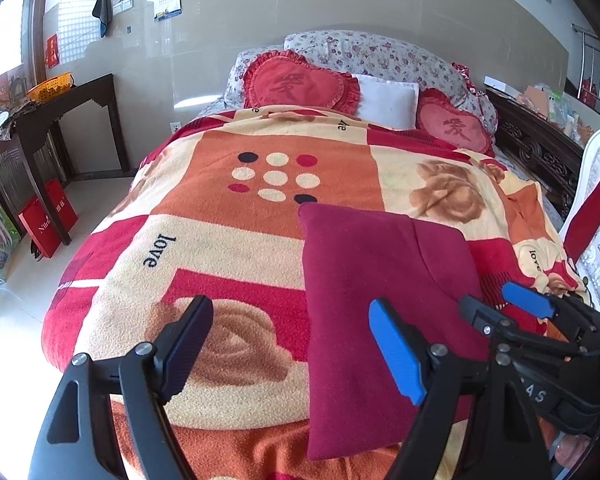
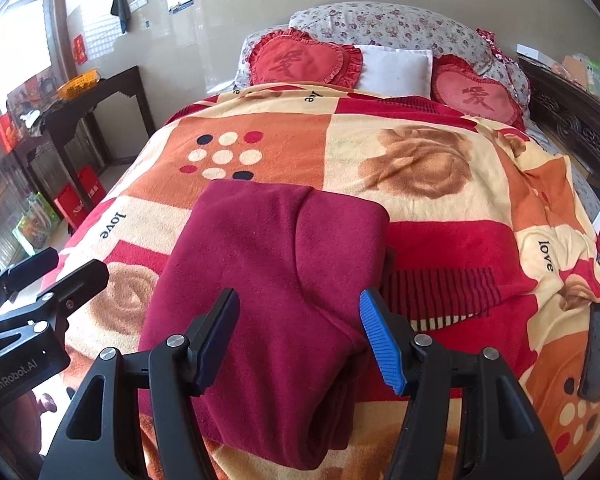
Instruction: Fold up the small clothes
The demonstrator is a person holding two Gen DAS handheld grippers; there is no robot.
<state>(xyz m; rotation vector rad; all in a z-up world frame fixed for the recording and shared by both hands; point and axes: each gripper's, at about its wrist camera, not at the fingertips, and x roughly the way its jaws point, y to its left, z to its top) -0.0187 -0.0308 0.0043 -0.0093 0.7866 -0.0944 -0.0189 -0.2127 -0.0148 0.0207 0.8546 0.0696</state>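
Ahead of both hand-held grippers: folded maroon garment [image 2: 276, 280] flat on the bed blanket [image 2: 440, 160]. Left hand-held gripper [image 1: 290, 354] spread, empty, left of garment; right hand-held gripper [image 2: 298, 340] spread, empty, over its near edge.

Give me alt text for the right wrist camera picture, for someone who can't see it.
A folded maroon garment lies on a patterned fleece blanket covering a bed, with the open right hand-held gripper poised over its near end. The left hand-held gripper shows at the left edge; heart-shaped red cushions sit by the headboard.
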